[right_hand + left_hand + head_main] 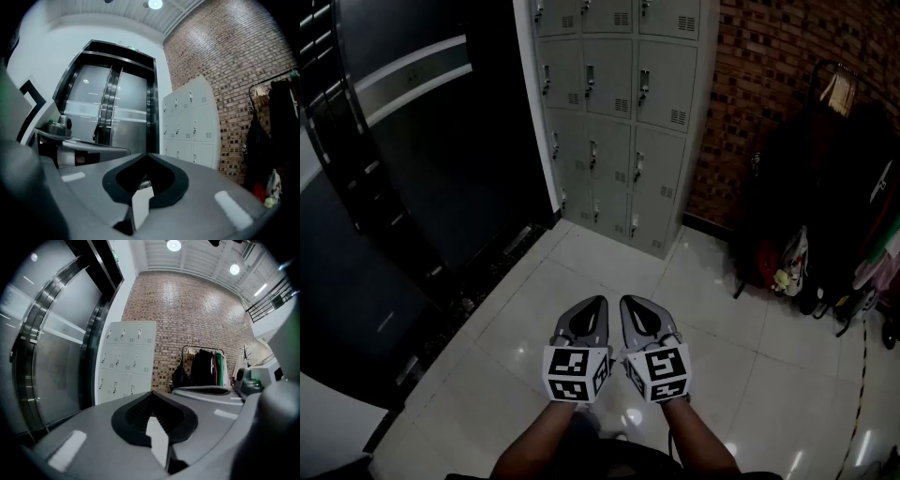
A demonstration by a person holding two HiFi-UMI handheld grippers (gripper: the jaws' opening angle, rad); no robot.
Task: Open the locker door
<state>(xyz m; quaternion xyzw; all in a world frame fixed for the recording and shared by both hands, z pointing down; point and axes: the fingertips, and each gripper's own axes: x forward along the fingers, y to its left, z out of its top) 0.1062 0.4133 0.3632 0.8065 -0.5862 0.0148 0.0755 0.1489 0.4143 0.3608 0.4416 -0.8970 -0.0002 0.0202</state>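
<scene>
A bank of grey lockers (614,103) with small handles stands against the far wall, all doors closed. It also shows in the left gripper view as the lockers (125,363) and in the right gripper view as the lockers (191,123). My left gripper (599,301) and right gripper (626,300) are held side by side low over the white tiled floor, well short of the lockers. Both are shut with nothing between the jaws. The left gripper (152,394) and the right gripper (147,155) each point towards the lockers from a distance.
A dark glass and steel doorway (412,159) runs along the left. A brick wall (769,66) stands right of the lockers. In front of it is a clothes rack (834,187) with dark garments, and bags (789,267) lie on the floor beneath it.
</scene>
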